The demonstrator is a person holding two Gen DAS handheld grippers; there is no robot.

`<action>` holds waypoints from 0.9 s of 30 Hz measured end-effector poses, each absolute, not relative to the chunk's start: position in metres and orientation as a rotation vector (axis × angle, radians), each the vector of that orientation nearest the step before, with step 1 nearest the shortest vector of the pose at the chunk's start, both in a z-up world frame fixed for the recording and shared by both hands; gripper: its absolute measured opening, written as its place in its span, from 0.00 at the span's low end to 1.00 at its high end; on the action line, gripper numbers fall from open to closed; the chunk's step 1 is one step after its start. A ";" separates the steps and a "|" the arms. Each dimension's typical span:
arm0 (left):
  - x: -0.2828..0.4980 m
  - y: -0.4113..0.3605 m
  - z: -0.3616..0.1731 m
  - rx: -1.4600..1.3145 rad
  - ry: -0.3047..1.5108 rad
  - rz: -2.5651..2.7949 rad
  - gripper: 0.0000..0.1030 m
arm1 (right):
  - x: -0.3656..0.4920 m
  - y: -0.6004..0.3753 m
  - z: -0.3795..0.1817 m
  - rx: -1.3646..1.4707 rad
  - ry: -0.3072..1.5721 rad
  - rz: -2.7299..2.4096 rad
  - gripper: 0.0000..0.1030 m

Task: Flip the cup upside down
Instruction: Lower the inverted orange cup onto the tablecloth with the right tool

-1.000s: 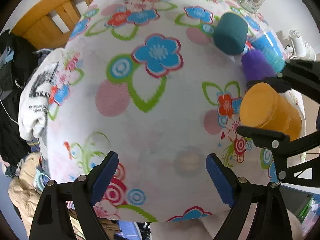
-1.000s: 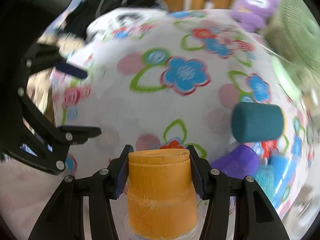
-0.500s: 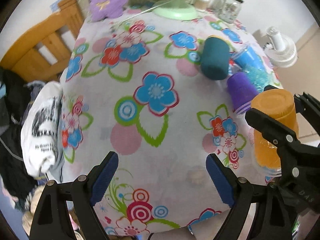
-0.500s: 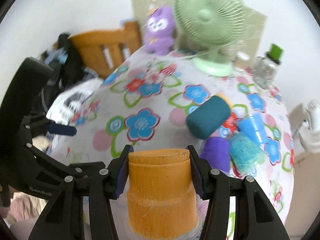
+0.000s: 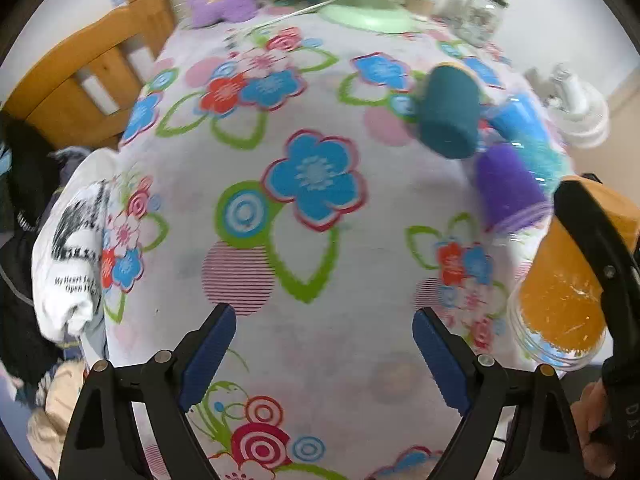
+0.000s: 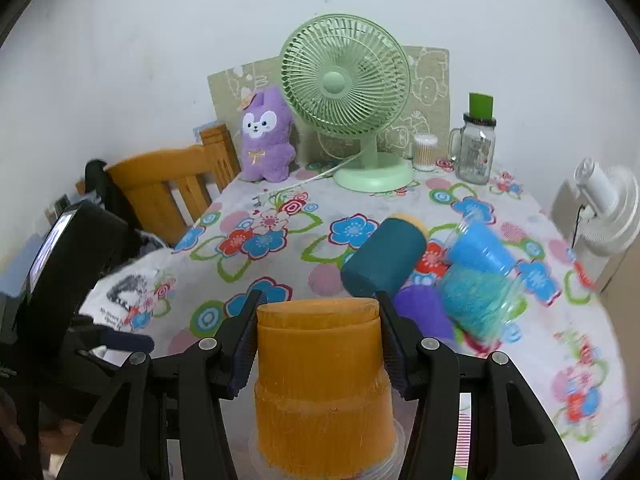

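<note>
Orange cup (image 6: 320,380) base-up, clamped between right gripper (image 6: 318,344) fingers, above tablecloth (image 6: 280,256)

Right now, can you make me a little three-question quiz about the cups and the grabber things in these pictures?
1. True or false: the right gripper is shut on the orange plastic cup.
2. Which lies on its side on the floral tablecloth: A) the dark teal cup, B) the green desk fan?
3. Fill in: the left gripper is ____ and holds nothing.

Key: 1 true; 2 A; 3 open.
</note>
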State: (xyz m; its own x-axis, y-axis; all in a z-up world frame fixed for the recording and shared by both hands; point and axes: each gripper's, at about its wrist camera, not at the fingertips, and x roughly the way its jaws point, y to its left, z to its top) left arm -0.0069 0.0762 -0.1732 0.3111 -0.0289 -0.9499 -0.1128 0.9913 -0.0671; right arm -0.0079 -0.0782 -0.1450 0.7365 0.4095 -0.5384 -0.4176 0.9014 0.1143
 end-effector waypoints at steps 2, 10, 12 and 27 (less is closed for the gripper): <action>-0.007 0.082 -0.180 -0.162 1.244 0.074 0.89 | -0.004 -0.076 -0.158 0.004 0.586 0.467 0.56; -0.009 0.099 -0.205 -0.175 1.184 0.162 0.89 | 0.015 -0.062 -0.199 0.030 0.571 0.484 0.56; -0.010 0.101 -0.209 -0.179 1.174 0.165 0.89 | 0.017 -0.059 -0.202 0.028 0.555 0.482 0.56; -0.011 0.102 -0.223 -0.198 1.192 0.138 0.89 | 0.013 -0.058 -0.199 0.030 0.512 0.496 0.56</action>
State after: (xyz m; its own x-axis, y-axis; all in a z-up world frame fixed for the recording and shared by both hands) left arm -0.0107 0.1022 -0.2230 0.3643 0.0021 -0.9313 -0.2104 0.9743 -0.0802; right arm 0.0128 -0.0583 -0.1988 0.7567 0.4625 -0.4621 -0.4475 0.8817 0.1496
